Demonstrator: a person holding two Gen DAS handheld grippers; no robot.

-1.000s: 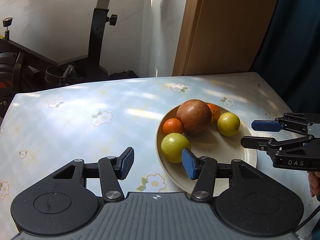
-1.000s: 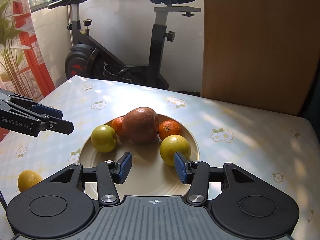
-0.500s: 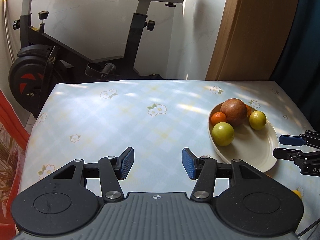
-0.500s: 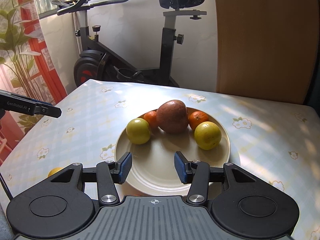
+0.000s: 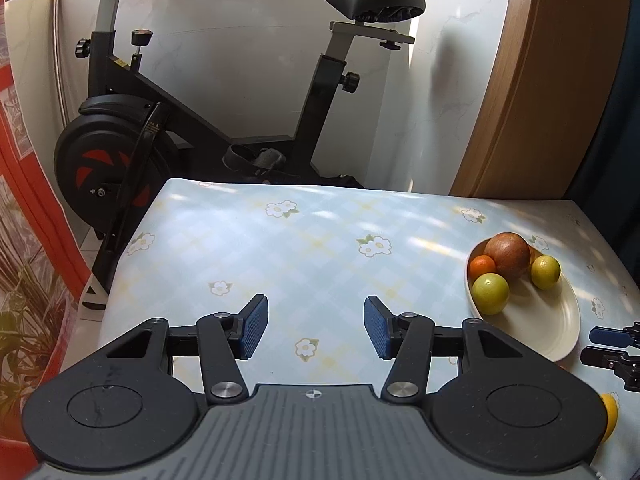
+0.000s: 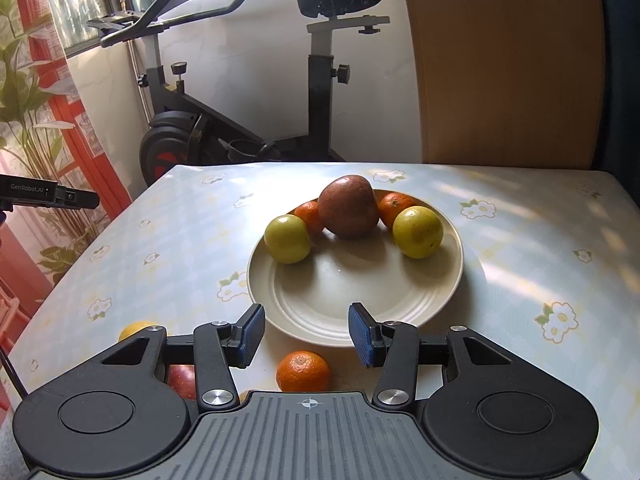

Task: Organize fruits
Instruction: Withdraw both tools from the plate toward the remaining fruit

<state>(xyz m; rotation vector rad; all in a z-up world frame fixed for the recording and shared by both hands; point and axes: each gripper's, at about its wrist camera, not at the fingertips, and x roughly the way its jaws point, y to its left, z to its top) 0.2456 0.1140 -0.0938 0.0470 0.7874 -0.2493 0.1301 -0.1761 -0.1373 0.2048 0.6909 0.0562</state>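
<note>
Left wrist view
L gripper: jaws apart, nothing btwn the blue pads, over bare tablecloth well left of the plate.
Plate: cream, at right side of table.
Fruit on plate: big brown fruit at far end; orange touching its left; green fruit nearer cam; yellow-green fruit to right of brown one.
R gripper: seen at right edge, just beside plate's near rim; tips apart, empty.
Yellow fruit: off the plate, near side, mostly hidden behind gripper body.
Bike: exercise bike behind table, far from plate.

Right wrist view
R gripper: jaws part-open, holding nothing, pads at plate's near rim.
Plate: centre of table; front half bare.
Fruit on plate: brown fruit at back, oranges either side, green fruit left, yellow-green fruit right.
Loose orange: on table, just outside plate's near rim, btwn the jaws' line.
Red fruit: left of loose orange, partly hidden by gripper arm.
Yellow fruit: further left of plate, partly hidden.
L gripper: only an edge shows at far left, well apart from plate.
</note>
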